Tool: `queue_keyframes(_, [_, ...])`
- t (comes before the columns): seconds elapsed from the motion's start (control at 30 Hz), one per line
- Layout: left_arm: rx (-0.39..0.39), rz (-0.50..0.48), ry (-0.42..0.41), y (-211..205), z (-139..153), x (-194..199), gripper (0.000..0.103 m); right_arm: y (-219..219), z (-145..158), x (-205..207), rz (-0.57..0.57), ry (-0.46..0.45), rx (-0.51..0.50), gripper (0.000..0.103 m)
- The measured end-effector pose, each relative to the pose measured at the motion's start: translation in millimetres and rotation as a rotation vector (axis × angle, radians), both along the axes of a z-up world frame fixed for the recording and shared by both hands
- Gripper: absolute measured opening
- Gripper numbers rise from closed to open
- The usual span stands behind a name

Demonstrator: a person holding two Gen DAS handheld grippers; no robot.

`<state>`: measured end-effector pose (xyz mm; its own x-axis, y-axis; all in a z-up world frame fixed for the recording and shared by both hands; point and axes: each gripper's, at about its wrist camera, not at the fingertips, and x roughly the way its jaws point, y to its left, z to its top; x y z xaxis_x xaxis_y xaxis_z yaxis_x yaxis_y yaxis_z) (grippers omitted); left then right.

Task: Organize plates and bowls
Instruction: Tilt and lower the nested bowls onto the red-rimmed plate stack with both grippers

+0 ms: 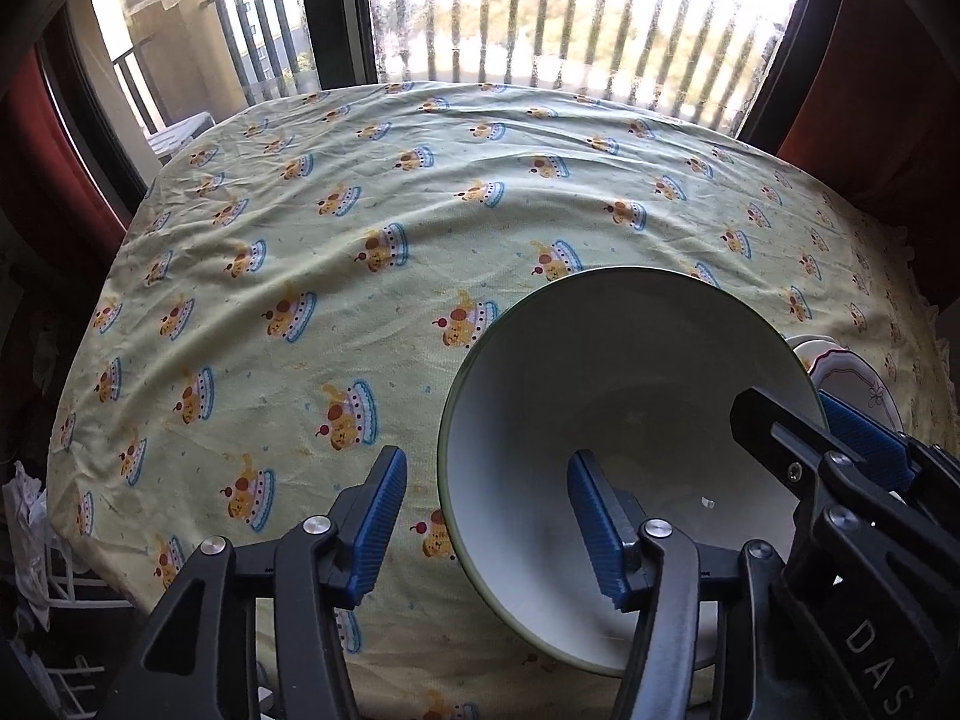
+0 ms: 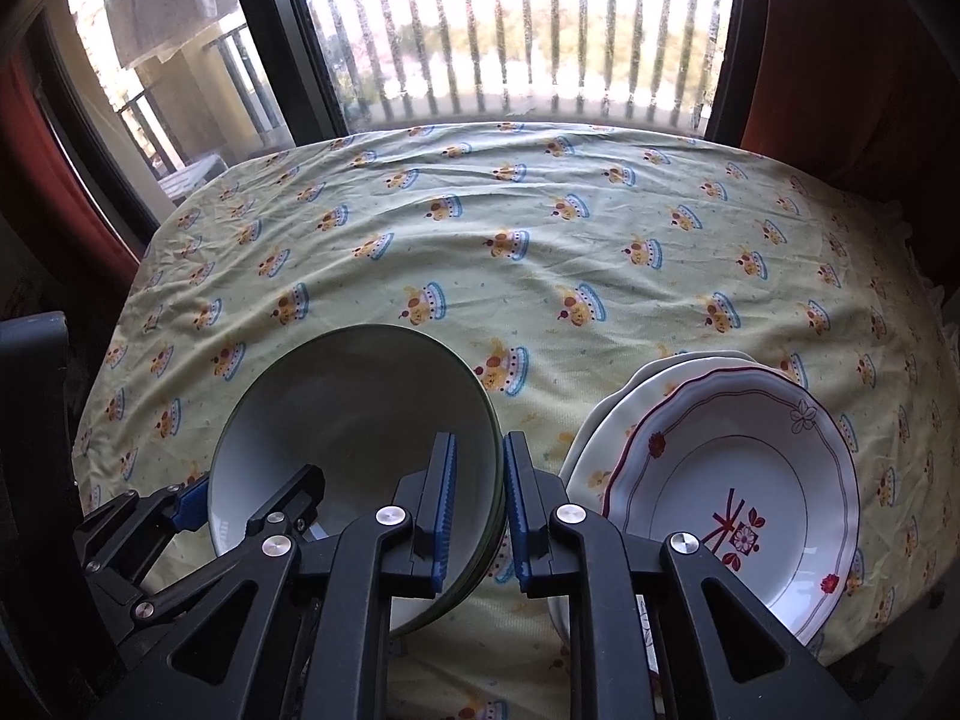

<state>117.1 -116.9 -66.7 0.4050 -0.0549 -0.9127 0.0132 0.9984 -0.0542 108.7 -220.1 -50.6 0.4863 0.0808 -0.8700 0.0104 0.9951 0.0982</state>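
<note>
The bowl stack (image 2: 354, 438) sits on the cloth-covered surface (image 1: 420, 192) at its near edge, green-rimmed, at least two bowls nested; the plate stack (image 2: 732, 480) lies just beside it on the right, the floral plate on top. The left tongs (image 1: 486, 522) stand about half open, one pad outside the bowl's left rim and one inside, neither pressing on the wall. The right tongs (image 2: 480, 510) are narrowly parted astride the right rim, with a gap visible on the outer side, so nothing is gripped. Judgement: the bowl has been set down and the step in hand is the release. To do it well, open both tongs enough to clear the rim, then lift straight up along the wall, not sideways. A pad dragged across could tip the upper bowl or knock it into the plates close by.
</note>
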Motion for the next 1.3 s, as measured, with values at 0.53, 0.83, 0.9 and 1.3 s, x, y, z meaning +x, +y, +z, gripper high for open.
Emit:
queue_keyframes(0.53, [-0.211, -0.122, 0.132, 19.4, -34.4, 28.5, 0.073, -0.2, -26.2, 14.9, -0.192, 0.137, 0.008, 0.061])
queue_keyframes(0.83, [-0.330, -0.175, 0.178, 24.3, -42.4, 37.0, 0.072, 0.6, -26.7, 16.6, -0.306, 0.158, 0.011, 0.069])
queue_keyframes(0.9, [-0.353, -0.194, 0.190, 23.1, -43.0, 37.5, 0.069, -1.0, -27.8, 16.4, -0.326, 0.164, 0.018, 0.072])
queue_keyframes(1.3, [-0.345, -0.250, 0.214, 12.0, -38.8, 40.1, 0.055, -10.1, -33.3, 15.5, -0.363, 0.176, 0.053, 0.072])
